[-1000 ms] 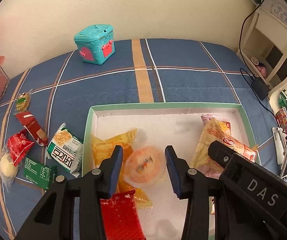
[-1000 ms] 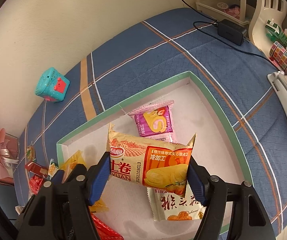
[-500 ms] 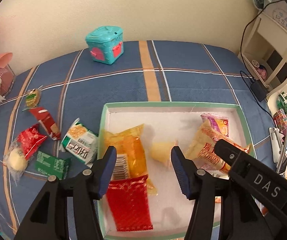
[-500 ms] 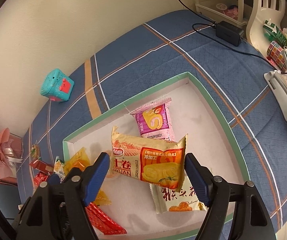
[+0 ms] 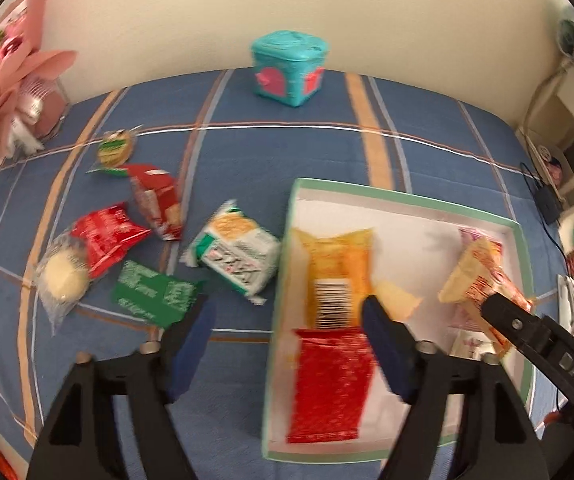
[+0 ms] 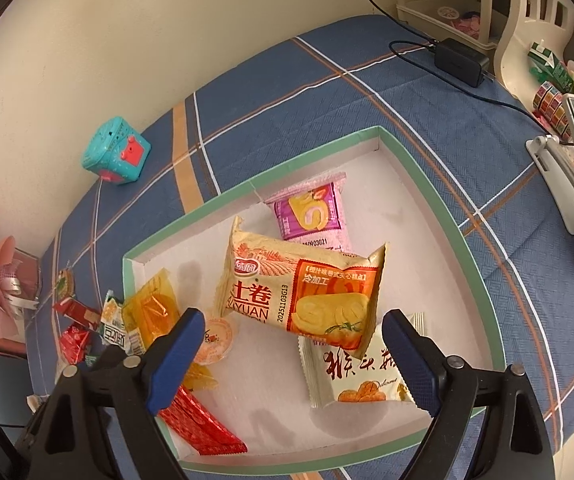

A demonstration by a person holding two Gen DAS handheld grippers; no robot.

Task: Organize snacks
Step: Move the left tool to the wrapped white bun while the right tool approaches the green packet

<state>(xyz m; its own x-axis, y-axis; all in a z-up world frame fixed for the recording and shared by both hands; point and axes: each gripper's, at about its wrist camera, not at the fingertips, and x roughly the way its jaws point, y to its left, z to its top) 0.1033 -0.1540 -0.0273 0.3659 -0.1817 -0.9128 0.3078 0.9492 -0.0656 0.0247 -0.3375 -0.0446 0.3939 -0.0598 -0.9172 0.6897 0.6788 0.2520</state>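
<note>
- The shallow white cardboard box with a green rim [image 6: 439, 200] lies on the blue plaid bed cover [image 5: 287, 152] and already holds several snacks: a yellow-orange roll-cake packet [image 6: 303, 292], a purple roll packet [image 6: 311, 212], a white biscuit packet [image 6: 359, 372], a small round jelly cup [image 6: 215, 340], an amber packet [image 5: 337, 264] and a red foil packet [image 5: 329, 388].
- The right tongs [image 6: 287, 360] stand spread above the roll-cake packet, their jaws having just opened; the packet lies free in the box, touching neither pad.
- The left tongs [image 5: 287, 344] are spread too, having just widened, with nothing between them; they straddle the box's left rim.
- Loose snacks wait on the cover left of the box: a green-and-white packet [image 5: 239, 256], a flat green sachet [image 5: 153, 294], red packets [image 5: 105, 236] and a pale round cake [image 5: 63, 280].
- Judged step: both drops are done; next, the left tongs need to lower over the green-and-white packet and close across its narrow width.
</note>
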